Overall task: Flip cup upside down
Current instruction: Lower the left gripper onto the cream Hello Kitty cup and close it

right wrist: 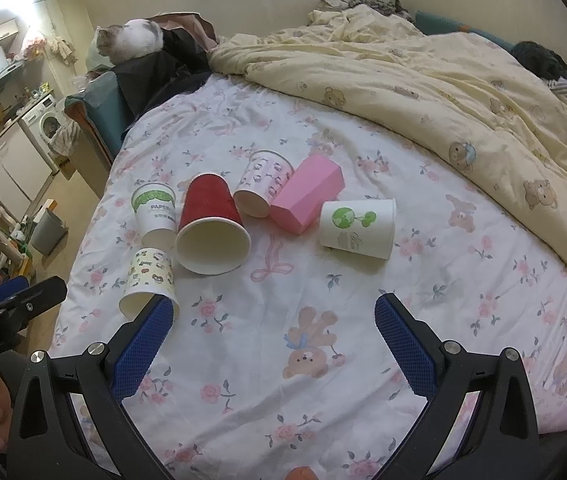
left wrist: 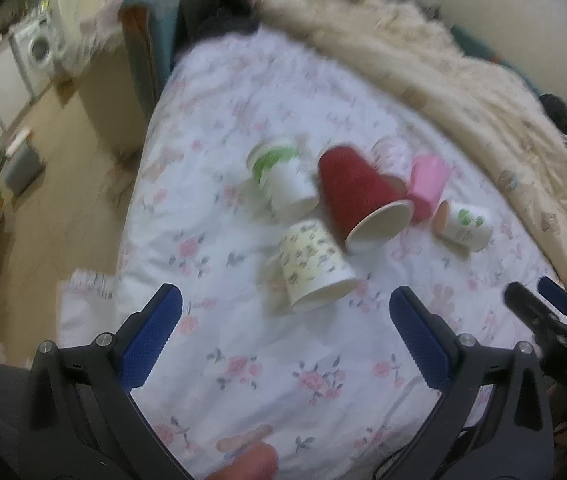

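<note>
Floral bedsheet covered the bed, with a cream bear-print quilt bunched along its far side and a washing machine visible in the room beyond. Six cups lay on their sides in a loose cluster at mid-bed: a red cup with its mouth toward the cameras, a green-banded white cup touching its left flank, a cartoon-print cup nearest the left gripper, a pink-patterned cup behind, a pink faceted cup beside that, and a white cup with a green tree logo lying apart to the right. Left gripper was spread wide and empty, short of the cartoon-print cup. Right gripper was likewise spread wide, holding nothing, above bare sheet.
</note>
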### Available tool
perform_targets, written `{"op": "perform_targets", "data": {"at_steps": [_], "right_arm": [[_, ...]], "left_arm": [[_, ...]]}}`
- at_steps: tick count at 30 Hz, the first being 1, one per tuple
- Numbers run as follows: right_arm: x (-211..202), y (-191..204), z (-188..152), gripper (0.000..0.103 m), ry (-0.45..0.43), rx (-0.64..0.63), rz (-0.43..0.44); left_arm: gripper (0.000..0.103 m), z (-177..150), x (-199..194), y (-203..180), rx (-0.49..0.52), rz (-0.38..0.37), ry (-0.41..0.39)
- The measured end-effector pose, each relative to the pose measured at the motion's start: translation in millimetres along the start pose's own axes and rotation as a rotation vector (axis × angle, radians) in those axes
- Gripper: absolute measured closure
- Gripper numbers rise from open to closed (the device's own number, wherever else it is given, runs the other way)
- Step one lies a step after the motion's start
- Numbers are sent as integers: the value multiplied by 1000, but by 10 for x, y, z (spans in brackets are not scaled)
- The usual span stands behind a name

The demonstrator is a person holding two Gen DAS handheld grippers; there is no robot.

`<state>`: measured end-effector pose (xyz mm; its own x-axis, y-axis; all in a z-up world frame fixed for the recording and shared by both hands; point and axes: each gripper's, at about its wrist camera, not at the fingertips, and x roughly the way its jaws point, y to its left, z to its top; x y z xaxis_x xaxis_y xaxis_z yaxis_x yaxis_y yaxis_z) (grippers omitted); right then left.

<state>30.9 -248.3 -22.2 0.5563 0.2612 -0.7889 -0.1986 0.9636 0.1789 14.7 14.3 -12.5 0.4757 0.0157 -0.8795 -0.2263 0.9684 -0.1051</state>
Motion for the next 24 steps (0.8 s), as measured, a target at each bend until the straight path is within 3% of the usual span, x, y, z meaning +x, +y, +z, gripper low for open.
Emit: {"op": "perform_targets", "data": {"at_steps": [2,5,10,12,17,22,24], "right_arm": [[9,-64,7,0,8,25,-17],[-16,-94,42,0,-5,14,-48],[-6,-245,49,0,9,47,-53],[4,-314,45,0,19,65,-55],[36,-478,22,0,48,117,-61],[49,-537,35,0,53,148,-44],[52,-540,35,0,55,152,-39]], "left_arm": [[1,80,135,-68,37,79,56],[1,170,384,-219,96,82,142],[3,320,900,-254,-22,28,315],[11,351,1073,-224,-77,13,367],[13,339,1352,-250,-108,1,419],[42,212,1456,-231,-143,-32,464],[42,191,1408,-254,-132,-27,451]]}}
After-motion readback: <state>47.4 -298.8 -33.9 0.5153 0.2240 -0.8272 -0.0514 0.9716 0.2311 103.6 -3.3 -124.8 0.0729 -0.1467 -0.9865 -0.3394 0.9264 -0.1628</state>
